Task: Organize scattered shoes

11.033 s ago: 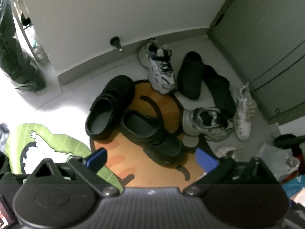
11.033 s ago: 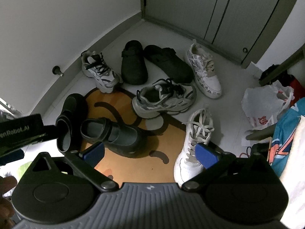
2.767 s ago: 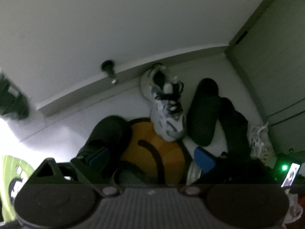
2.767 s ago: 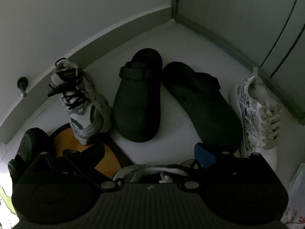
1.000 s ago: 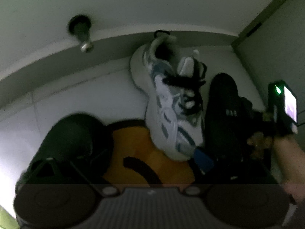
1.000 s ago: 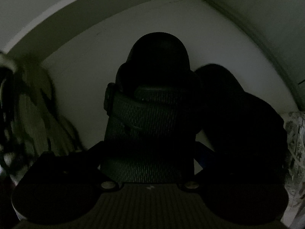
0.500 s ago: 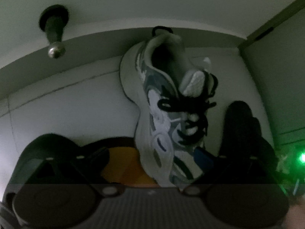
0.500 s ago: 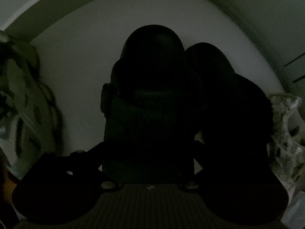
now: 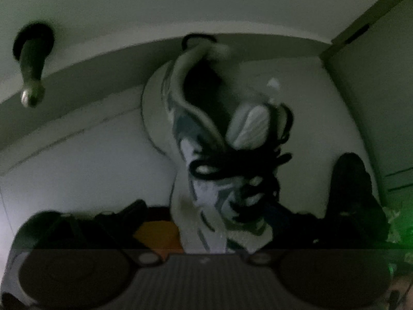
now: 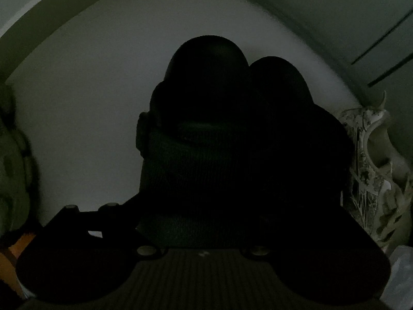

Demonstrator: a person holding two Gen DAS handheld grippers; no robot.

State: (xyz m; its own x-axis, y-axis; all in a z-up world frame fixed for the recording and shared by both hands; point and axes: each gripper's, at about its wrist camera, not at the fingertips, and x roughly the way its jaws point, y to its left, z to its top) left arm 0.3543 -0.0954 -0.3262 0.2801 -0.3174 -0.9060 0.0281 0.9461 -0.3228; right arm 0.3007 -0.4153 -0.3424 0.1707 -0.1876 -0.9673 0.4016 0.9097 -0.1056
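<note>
In the left wrist view a grey-and-white sneaker (image 9: pixel 219 155) with black laces fills the middle, its toe between the fingers of my left gripper (image 9: pixel 204 219), which stand wide apart around it. In the right wrist view a black clog (image 10: pixel 204 139) with a woven strap sits between the fingers of my right gripper (image 10: pixel 198 219); this view is very dark and the fingertips barely show. A second black clog (image 10: pixel 291 134) lies touching it on the right. A black clog (image 9: pixel 353 188) also shows at the right of the left wrist view.
A door stopper (image 9: pixel 31 64) sticks out of the baseboard at upper left. An orange mat (image 9: pixel 157 235) lies under the left gripper. A white patterned sneaker (image 10: pixel 371 170) lies right of the clogs. Cabinet doors (image 10: pixel 361 25) close the corner.
Both grippers have moved lower and closer to their shoes. The sneaker now fills more of the left wrist view, and the second clog now touches the first.
</note>
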